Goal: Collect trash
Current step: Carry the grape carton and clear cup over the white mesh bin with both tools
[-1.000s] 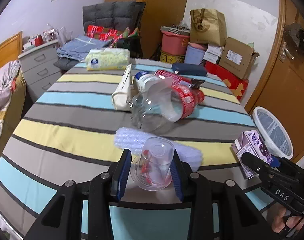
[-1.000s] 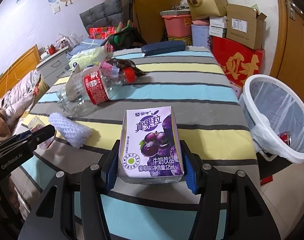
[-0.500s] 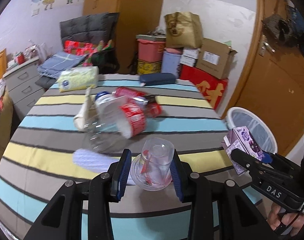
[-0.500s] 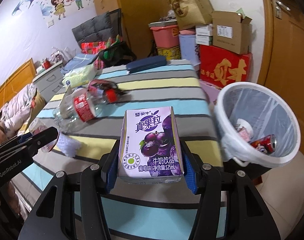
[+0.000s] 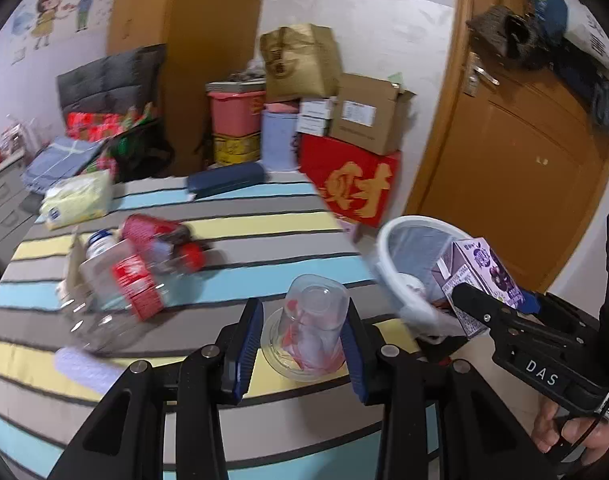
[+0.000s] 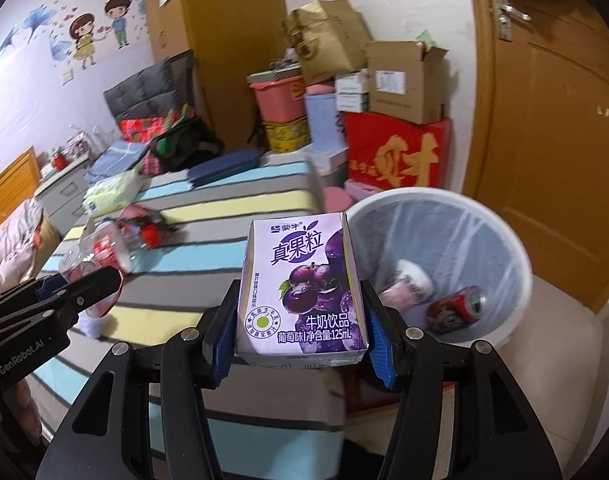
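Note:
My left gripper (image 5: 302,334) is shut on a clear plastic cup (image 5: 310,330) with red print, held above the striped table's right end. My right gripper (image 6: 300,334) is shut on a purple grape milk carton (image 6: 302,288), which hangs near the rim of the white lined trash bin (image 6: 500,248). Inside that bin lie a red can (image 6: 458,306) and a pale wrapper. In the left wrist view the carton (image 5: 478,276) and the right gripper sit in front of the bin (image 5: 388,256). A large clear bottle with a red label (image 5: 120,288) lies on the table.
The striped table (image 5: 244,240) also carries a smaller red-capped bottle (image 5: 164,240), a white foam sleeve (image 5: 88,368), a yellow tissue pack (image 5: 76,200) and a dark blue case (image 5: 226,178). Boxes and a red carton (image 6: 396,156) are stacked behind; a wooden door (image 6: 544,120) stands at the right.
Both grippers have swung right and slightly up with their loads. The bin has come nearer and more central in the right wrist view; the table's bottles have slid left.

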Tool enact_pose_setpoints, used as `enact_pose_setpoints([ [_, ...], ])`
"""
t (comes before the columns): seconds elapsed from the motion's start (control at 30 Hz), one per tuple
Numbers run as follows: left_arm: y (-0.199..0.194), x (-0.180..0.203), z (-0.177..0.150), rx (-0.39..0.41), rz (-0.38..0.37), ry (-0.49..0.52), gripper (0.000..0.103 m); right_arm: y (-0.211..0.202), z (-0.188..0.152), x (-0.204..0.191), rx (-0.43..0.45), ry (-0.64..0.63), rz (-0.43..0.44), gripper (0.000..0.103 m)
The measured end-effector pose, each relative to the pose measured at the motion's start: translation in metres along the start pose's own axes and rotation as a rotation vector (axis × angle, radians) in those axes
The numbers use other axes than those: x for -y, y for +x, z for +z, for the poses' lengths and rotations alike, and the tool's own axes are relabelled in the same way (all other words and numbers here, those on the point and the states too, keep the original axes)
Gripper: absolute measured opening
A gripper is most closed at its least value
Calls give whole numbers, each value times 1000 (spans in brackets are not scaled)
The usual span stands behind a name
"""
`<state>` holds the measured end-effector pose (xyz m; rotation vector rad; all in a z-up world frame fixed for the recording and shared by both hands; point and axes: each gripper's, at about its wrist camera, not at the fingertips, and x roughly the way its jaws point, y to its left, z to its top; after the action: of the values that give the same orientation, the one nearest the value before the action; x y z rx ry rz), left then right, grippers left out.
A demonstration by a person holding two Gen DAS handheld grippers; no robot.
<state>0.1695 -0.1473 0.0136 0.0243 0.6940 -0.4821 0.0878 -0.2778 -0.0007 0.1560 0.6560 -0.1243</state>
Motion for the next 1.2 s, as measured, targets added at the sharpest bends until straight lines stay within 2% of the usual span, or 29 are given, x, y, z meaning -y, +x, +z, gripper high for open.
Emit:
enact_pose_setpoints([
  [0.3,23,54,18,-6,-71,78,39,-7,13,38,32,27,-65,56],
  [0.5,44,87,28,-20,-114,119,39,-3,17,63,20,40,-90,56],
  [0.83,83,124,34,-68,-162,162,39,14,17,96,-35,63,-128,56],
  [1.2,128,143,38,-130,-161,194,39,39,11,112,-123,59,-153,56],
])
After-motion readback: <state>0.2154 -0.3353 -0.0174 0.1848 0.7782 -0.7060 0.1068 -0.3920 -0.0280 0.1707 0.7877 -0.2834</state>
